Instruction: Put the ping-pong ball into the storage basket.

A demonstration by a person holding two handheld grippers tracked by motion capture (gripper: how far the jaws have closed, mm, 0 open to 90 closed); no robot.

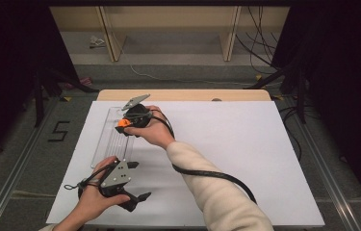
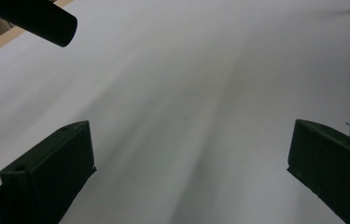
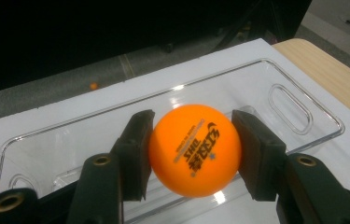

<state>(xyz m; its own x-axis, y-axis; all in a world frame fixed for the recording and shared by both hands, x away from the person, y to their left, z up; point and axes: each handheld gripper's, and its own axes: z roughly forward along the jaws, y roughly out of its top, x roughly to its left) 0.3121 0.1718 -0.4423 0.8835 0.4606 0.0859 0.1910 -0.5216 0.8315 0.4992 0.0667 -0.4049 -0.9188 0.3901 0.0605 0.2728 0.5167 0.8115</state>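
I note the tray (image 1: pixel 102 139) lies on the sheet's (image 1: pixel 245 144) left side; the ball (image 3: pixel 195 149) sits above it, between my right gripper's (image 3: pixel 191 151) jaws.

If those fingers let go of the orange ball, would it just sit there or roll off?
The orange ball is smooth and round, so it would likely roll, though the clear tray has a raised rim that should stop it. It looks like a printed table-tennis ball, so probably light and bouncy.

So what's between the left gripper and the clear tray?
Only bare white sheet: in the high view the left gripper, jaws open, sits just short of the clear tray, nothing between them.
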